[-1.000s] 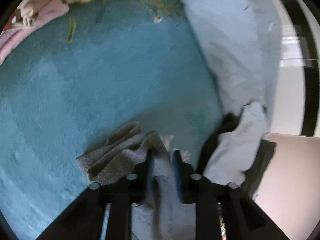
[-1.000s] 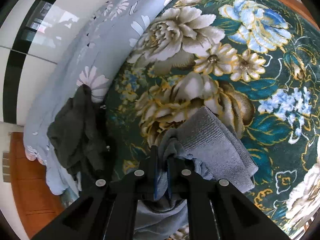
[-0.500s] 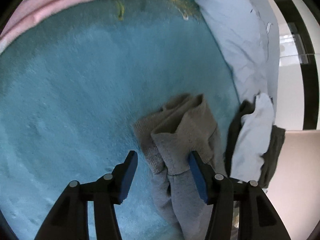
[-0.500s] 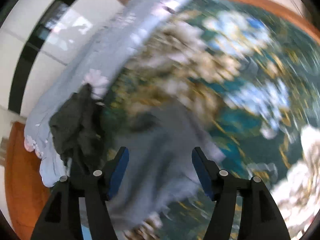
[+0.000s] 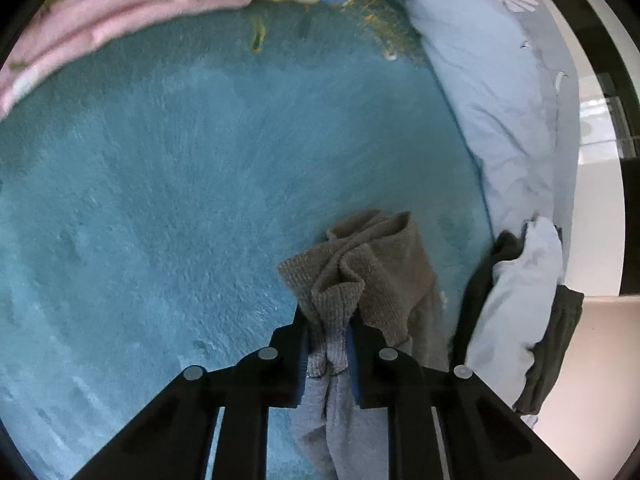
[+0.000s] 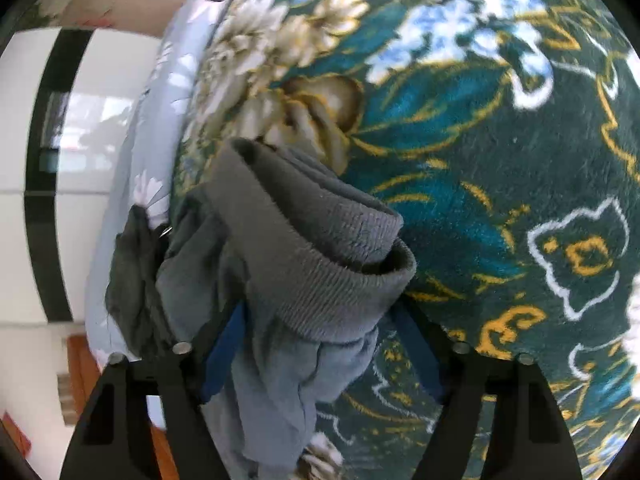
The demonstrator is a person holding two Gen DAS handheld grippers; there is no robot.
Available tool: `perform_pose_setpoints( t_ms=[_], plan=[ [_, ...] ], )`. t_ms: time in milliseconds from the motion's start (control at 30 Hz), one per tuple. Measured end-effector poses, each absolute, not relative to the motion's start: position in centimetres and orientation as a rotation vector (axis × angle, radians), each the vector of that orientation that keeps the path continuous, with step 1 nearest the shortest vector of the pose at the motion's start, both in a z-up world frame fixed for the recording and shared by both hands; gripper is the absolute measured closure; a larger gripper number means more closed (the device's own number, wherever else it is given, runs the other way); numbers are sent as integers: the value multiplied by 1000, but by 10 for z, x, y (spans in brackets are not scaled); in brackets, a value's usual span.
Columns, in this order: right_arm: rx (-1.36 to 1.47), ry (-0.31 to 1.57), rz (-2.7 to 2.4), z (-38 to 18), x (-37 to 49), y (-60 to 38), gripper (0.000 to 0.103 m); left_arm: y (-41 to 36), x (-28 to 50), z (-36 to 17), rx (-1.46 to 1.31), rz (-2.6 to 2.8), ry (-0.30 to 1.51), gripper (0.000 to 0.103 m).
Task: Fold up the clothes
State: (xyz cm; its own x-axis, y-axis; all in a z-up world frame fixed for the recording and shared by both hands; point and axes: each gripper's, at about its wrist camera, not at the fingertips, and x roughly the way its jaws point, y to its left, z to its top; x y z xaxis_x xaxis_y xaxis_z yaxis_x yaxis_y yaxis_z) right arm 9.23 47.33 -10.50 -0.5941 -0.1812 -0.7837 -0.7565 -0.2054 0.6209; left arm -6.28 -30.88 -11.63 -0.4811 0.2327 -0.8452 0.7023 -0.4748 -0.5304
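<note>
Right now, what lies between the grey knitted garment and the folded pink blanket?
In the left wrist view, only the bare teal fleece bedcover lies between the grey knitted garment and the folded pink blanket.

No readable text, label, brand or number shows in either view.

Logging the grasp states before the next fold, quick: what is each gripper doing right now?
Left gripper: shut on the grey garment, pinching a bunched ribbed edge.
Right gripper: open, fingers spread wide either side of the grey garment, not clamping it.
</note>
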Motion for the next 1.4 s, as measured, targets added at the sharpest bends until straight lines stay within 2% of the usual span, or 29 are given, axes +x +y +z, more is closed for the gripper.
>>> perform_pose_setpoints(
  t_ms=[33, 133, 233, 333, 467, 600, 667, 833, 967, 1067, 1167, 1400],
  plan=[
    [-1107, 1639, 1835, -104, 90, 475, 75, -310, -60, -107, 1356, -2046, 1382, 87],
    [-1144, 1577, 1882, -85, 80, 479, 83, -317, -48, -78, 1299, -2114, 1422, 87],
    [-1114, 1450, 2169, -34, 74, 476, 85, -328, -10, -43, 1188, -2214, 1561, 87],
    [-1069, 1384, 2339, -6, 90, 474, 85, -338, 22, -35, 1159, -2247, 1491, 87],
    [-1155, 1490, 2197, -54, 120, 481, 85, -355, 51, -78, 1253, -2127, 1416, 87],
    [-1269, 1533, 2024, -106, 134, 475, 85, -360, 84, -116, 1289, -1984, 1427, 87],
    [-1229, 1592, 2002, -115, 142, 474, 85, -357, 90, -111, 1273, -1989, 1417, 87],
    [-1305, 1504, 2051, -102, 133, 474, 83, -321, 76, -35, 1202, -2253, 1167, 87],
    [-1318, 1486, 2043, -100, 125, 468, 81, -237, 49, 45, 1115, -2554, 916, 87],
    [-1296, 1531, 2020, -104, 127, 471, 81, -157, 36, 69, 1154, -2708, 682, 87],
    [-1284, 1567, 2014, -103, 137, 472, 81, -77, 27, 59, 1296, -2766, 500, 87],
    [-1271, 1638, 2001, -110, 139, 476, 81, 86, 27, -28, 1706, -2688, 102, 87]
  ],
)
